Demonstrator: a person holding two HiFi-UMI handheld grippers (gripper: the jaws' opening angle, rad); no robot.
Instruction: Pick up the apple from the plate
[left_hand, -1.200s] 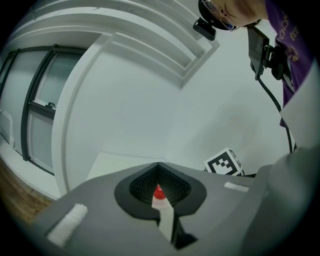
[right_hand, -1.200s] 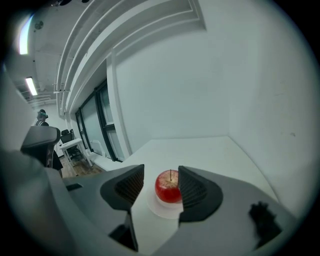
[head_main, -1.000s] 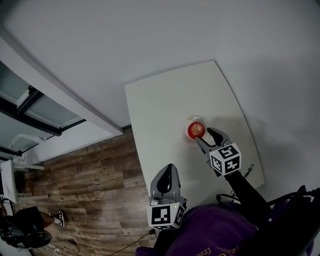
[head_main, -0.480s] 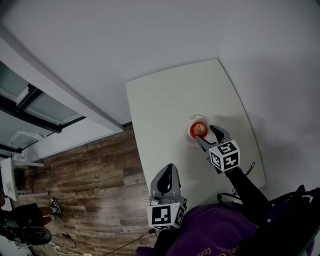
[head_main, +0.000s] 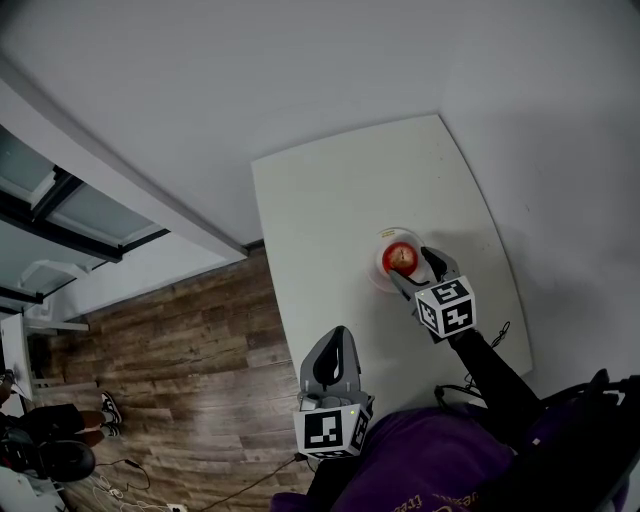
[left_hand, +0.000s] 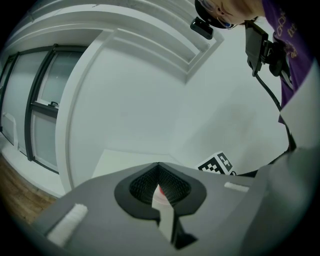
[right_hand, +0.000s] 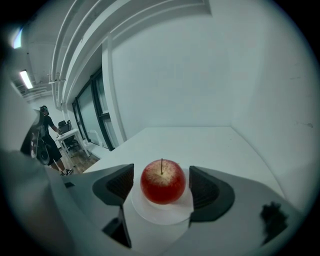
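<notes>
A red apple (head_main: 402, 258) (right_hand: 163, 181) with its stem up stands on a small white plate (head_main: 376, 276) (right_hand: 160, 214) on the white table (head_main: 330, 200). My right gripper (head_main: 411, 265) (right_hand: 161, 184) reaches it from the near side, tilted downward. Its jaws are opening, one dark pad on each side of the apple with a narrow gap to each, neither pressing. My left gripper (head_main: 336, 338) (left_hand: 159, 165) hangs off the table's near left edge above the floor, jaws shut with nothing between them.
The table stands in a corner of white walls (right_hand: 200, 75). Wooden floor (head_main: 180, 350) and a glazed wall lie to the left. A person (right_hand: 47, 135) stands far off by a desk. A thin cable (head_main: 497, 340) lies at the table's near right edge.
My right gripper has come forward and down over the plate, and its jaws have spread around the apple. The left gripper has stayed where it was.
</notes>
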